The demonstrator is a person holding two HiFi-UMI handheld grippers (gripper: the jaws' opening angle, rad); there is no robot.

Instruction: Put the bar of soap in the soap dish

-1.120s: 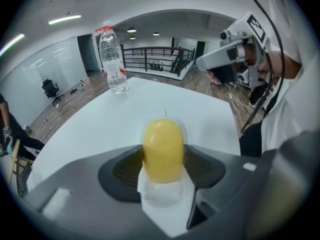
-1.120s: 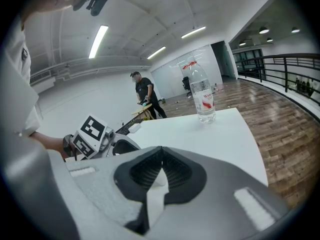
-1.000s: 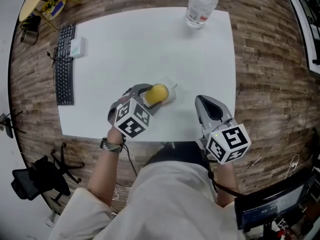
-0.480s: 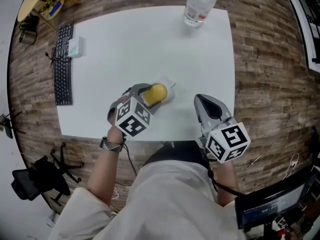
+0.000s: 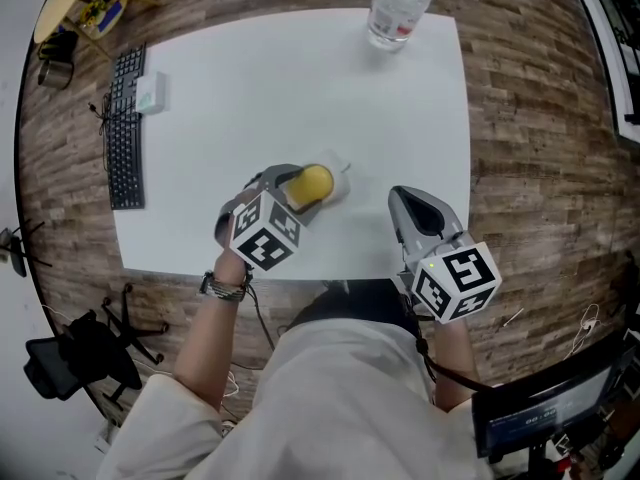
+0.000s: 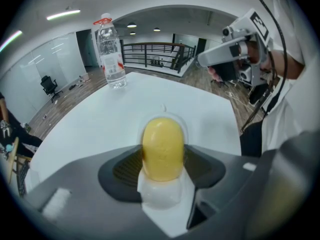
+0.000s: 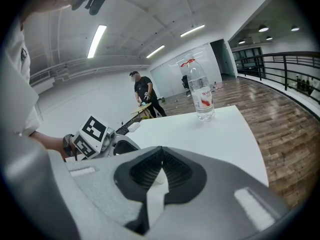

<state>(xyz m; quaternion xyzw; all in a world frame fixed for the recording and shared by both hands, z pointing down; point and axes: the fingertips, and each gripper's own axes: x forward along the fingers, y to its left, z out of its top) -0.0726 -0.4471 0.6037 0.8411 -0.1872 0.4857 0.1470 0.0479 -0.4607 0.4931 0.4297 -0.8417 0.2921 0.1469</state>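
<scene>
Head view: the left gripper (image 5: 303, 186) held the yellow oval bar of soap (image 5: 314, 182) at the clear plastic soap dish (image 5: 342, 185), near the front of the white bench (image 5: 300, 88). The right gripper (image 5: 404, 200) was well apart to its right.

Left gripper view: the jaws were clamped on the soap's sides, with the dish rim showing just behind.

Right gripper view: the jaws were pressed together on nothing, facing a clear plastic water bottle (image 7: 201, 98).

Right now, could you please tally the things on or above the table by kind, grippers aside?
Soap: 1
Dish: 1
Bottle: 1
Keyboard: 1
Box: 1
Total: 5
</scene>
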